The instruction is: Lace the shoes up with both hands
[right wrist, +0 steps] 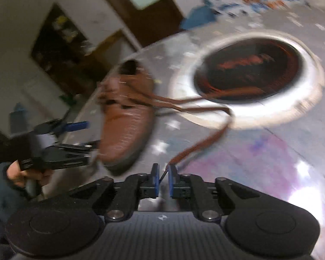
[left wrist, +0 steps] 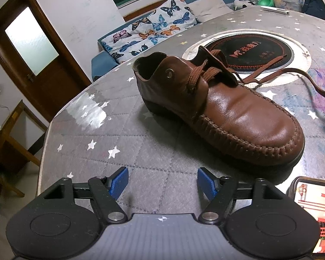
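A brown leather shoe (left wrist: 227,112) lies on the grey starred table cover (left wrist: 140,143), toe towards the lower right in the left wrist view. Its brown laces (left wrist: 292,71) trail off to the right. My left gripper (left wrist: 162,182) hangs open in front of the shoe's side with nothing between its blue pads. The right wrist view is blurred. There my right gripper (right wrist: 163,174) stands nearly closed, the tip of one lace (right wrist: 201,143) pinched between its pads and running back to the shoe (right wrist: 125,119). The left gripper (right wrist: 84,136) shows beside the toe, held by a hand (right wrist: 21,175).
A round black cooktop (left wrist: 249,52) in a white ring is set into the table behind the shoe; the second lace lies across it. A phone (left wrist: 314,205) with a red screen lies at the near right. A butterfly pillow (left wrist: 149,30) and a sofa stand beyond the table edge.
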Motion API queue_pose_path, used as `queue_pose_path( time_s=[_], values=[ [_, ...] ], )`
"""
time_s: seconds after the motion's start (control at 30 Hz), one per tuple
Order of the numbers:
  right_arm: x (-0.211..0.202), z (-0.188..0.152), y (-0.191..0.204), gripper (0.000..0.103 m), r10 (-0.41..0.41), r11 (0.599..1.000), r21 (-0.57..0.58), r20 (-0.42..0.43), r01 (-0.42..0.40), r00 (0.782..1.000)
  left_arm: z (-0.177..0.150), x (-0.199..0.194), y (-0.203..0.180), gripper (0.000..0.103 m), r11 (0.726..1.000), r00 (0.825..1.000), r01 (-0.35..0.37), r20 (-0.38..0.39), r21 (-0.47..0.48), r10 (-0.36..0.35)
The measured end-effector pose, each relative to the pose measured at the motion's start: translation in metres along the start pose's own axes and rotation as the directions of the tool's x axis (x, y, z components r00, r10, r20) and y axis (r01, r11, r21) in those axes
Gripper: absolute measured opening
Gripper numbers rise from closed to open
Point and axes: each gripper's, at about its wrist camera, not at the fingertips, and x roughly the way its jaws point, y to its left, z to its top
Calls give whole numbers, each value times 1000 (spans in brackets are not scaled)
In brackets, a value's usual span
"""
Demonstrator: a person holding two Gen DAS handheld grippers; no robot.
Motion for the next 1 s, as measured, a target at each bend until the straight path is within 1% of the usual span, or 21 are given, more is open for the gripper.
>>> queue_pose_path(
  time_s=[0.03,0.07,0.1,0.13,0.2,0.27,0.37,0.43,0.5,0.53,0.67,0.7,0.77,0.83,0.9,0.93,0.97,1.0],
  values=[
    [0,3,6,14,13,999,-39,-1,-13,1000,-1,0,1,73,1000,1000,-2,0,-3,2],
    [0,7,10,22,16,997,-81,-4,-16,1000,-2,-1,3,73,1000,1000,-5,-1,-5,5],
    [-1,11,15,27,-2,991,-137,-2,2,1000,-3,-1,4,73,1000,1000,-8,-2,-8,8],
    [-2,14,18,29,-33,977,-211,-5,31,999,-4,-1,5,73,1000,1000,-10,-3,-11,10],
    [-2,19,22,36,-93,940,-332,-29,78,995,-5,-1,8,73,1000,1000,-16,-8,-19,16],
    [-1,23,23,36,-139,900,-424,-60,100,988,-6,1,10,74,999,1000,-21,-14,-26,21],
    [5,24,28,40,-213,814,-565,-81,131,974,-7,2,13,74,999,1000,-22,-21,-38,21],
    [11,24,26,41,-230,773,-623,-99,120,968,-7,2,13,74,999,1000,-20,-23,-41,19],
    [20,25,25,41,-243,739,-665,-119,105,963,-6,2,12,74,999,999,-21,-26,-38,20],
    [25,24,24,41,-242,718,-691,-140,80,960,-6,2,12,74,999,999,-21,-27,-37,20],
    [43,22,26,42,-218,672,-740,-188,8,957,-7,1,11,74,999,999,-21,-31,-32,20],
    [47,22,27,42,-211,664,-748,-197,-7,957,-7,1,11,74,999,999,-20,-32,-33,19],
    [51,26,26,41,-202,681,-732,-220,-24,954,-7,2,12,74,999,999,-15,-36,-38,13],
    [53,27,26,33,-192,691,-722,-239,-42,952,-6,3,13,74,999,999,-13,-39,-39,12],
    [53,27,28,15,-183,706,-705,-267,-62,946,-5,4,13,74,999,999,-14,-41,-38,13],
    [53,26,30,13,-179,710,-701,-280,-74,943,-4,5,13,74,999,999,-16,-42,-37,14],
    [53,24,33,12,-184,699,-711,-285,-79,941,-3,5,13,74,999,999,-18,-43,-36,17],
    [52,22,36,14,-188,689,-720,-286,-81,940,-2,6,14,74,999,999,-21,-44,-35,19]
  ],
)
